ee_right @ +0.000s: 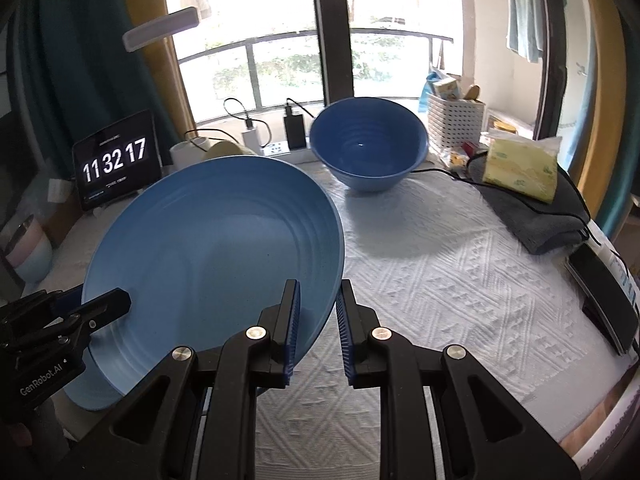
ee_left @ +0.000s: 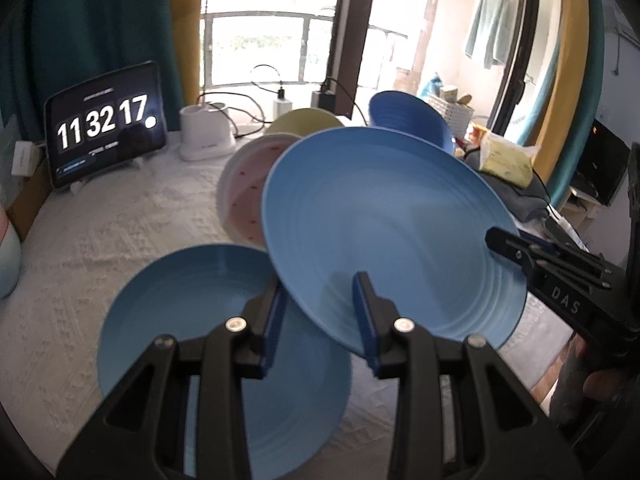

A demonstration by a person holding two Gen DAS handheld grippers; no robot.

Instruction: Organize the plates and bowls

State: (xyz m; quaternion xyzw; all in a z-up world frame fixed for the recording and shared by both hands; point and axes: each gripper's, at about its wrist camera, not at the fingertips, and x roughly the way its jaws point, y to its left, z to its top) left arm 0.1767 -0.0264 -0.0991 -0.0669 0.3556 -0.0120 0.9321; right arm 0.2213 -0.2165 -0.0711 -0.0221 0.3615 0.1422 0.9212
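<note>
A light blue plate [ee_left: 384,220] is being held tilted at mid-frame above a second plate [ee_left: 192,320], its rim being pinched by both narrowly parted tools, the left gripper [ee_left: 320,320] and right gripper [ee_right: 318,328]. It is being judged stiff, light and slippery; rim holds on opposite sides are being favoured.

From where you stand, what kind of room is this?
Probably a lived-in home: a table with a white textured cloth by a balcony window, a towel hanging outside, and plates and a dark blue bowl.
</note>
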